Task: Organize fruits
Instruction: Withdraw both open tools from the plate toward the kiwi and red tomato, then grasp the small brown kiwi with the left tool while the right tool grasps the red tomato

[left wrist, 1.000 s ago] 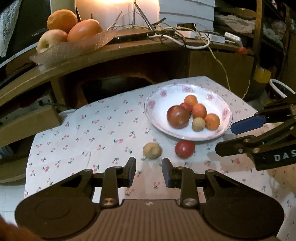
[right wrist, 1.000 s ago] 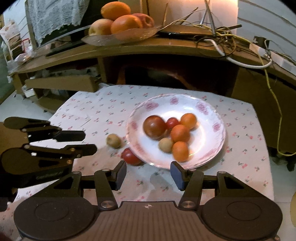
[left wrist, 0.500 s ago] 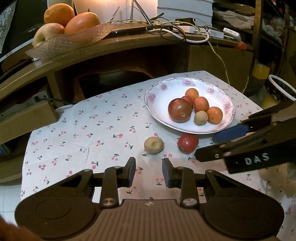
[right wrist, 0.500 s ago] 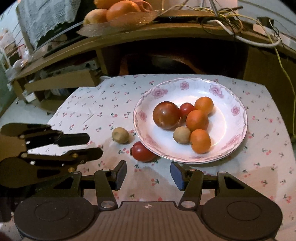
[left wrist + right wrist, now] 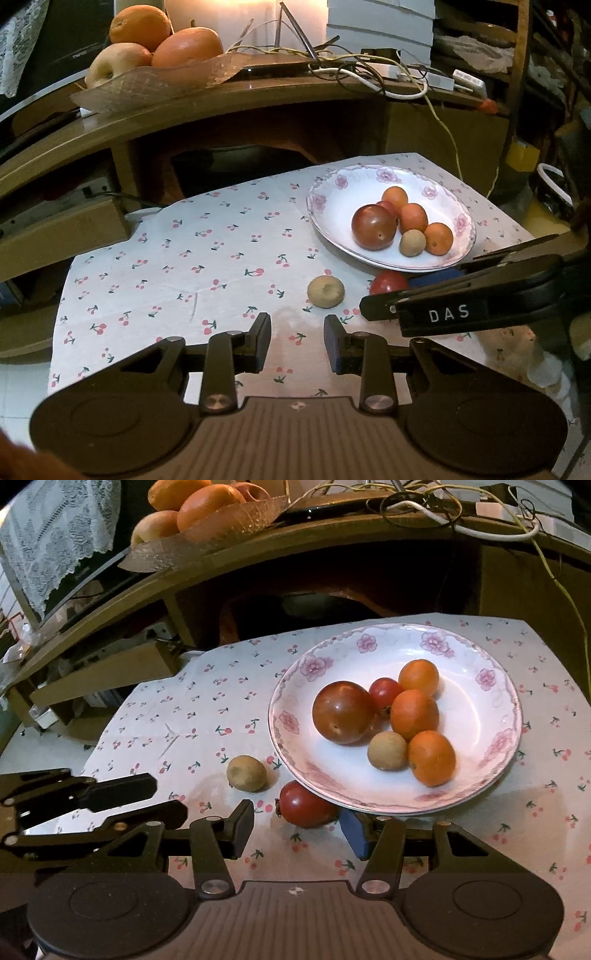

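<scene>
We are looking at the right hand-held gripper (image 5: 297,832) sitting low over the worktop (image 5: 147,716), its jaws released and apart, bracketing the red tomato (image 5: 304,805) without either pad pressing on it. The tomato is lying on the cloth, touching or tucked just under the near rim of the floral plate (image 5: 491,664) — we cannot tell which. The left hand-held gripper (image 5: 297,341) is hovering with a narrow gap, grasping nothing; the small brown fruit (image 5: 325,291) is lying just ahead of it, apart from the tomato.

We are judging the main risk to be the blue right pad: it is standing close under the plate's edge, so closing could catch the rim and tilt the plate, rolling the six fruits already gathered there. A squeeze off the tomato's middle could also squirt it sideways.
</scene>
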`<state>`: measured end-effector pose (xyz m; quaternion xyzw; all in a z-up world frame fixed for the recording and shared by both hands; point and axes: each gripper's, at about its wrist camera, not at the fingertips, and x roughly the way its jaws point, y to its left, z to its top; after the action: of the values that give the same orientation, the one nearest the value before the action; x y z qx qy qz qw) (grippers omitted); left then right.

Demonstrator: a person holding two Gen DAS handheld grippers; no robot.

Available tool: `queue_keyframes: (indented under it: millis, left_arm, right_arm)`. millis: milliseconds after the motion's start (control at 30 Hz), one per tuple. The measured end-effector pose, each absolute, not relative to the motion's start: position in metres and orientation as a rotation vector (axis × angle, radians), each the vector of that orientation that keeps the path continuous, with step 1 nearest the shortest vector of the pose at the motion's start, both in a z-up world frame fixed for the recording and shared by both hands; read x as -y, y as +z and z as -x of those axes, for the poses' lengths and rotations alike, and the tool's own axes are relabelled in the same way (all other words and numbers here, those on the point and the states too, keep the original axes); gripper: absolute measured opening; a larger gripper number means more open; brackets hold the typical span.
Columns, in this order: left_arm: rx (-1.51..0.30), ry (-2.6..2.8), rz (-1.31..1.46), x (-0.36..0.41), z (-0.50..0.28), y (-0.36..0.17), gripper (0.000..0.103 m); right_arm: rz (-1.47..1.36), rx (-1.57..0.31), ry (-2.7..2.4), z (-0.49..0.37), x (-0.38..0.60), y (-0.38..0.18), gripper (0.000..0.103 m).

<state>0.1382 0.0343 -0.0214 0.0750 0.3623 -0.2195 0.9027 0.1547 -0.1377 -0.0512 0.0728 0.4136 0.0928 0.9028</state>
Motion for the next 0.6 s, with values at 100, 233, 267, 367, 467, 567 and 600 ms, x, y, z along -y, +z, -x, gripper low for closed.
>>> queue_keyframes:
  millis: [100, 233, 267, 367, 467, 567, 600]
  left_arm:
    - [-0.751, -0.453, -0.143, -0.036, -0.14, -0.022, 0.037]
    - [-0.752, -0.473, -0.138, -0.03, -0.143, -0.024, 0.037]
    - [-0.752, -0.48, -0.138, -0.027, -0.145, -0.025, 0.037]
    - [-0.754, -0.497, -0.135, -0.015, -0.149, -0.027, 0.037]
    - [-0.763, -0.503, -0.132, -0.001, -0.157, -0.032, 0.037]
    - [-0.763, -0.482, -0.155, 0.01, -0.162, -0.039, 0.037]
    - [-0.752, -0.466, -0.167, 0.011, -0.162, -0.041, 0.039]
  right_arm:
    - [-0.106, -0.844, 0.186, -0.154, 0.134, -0.052, 0.047]
    - [-0.085, -0.859, 0.207, -0.154, 0.138, -0.05, 0.037]
    - [-0.084, -0.863, 0.209, -0.153, 0.14, -0.049, 0.037]
    - [-0.081, -0.871, 0.213, -0.146, 0.148, -0.046, 0.037]
    - [-0.081, -0.874, 0.217, -0.137, 0.158, -0.042, 0.037]
    - [-0.083, -0.875, 0.212, -0.131, 0.169, -0.039, 0.037]
    - [-0.088, -0.877, 0.212, -0.13, 0.172, -0.039, 0.037]
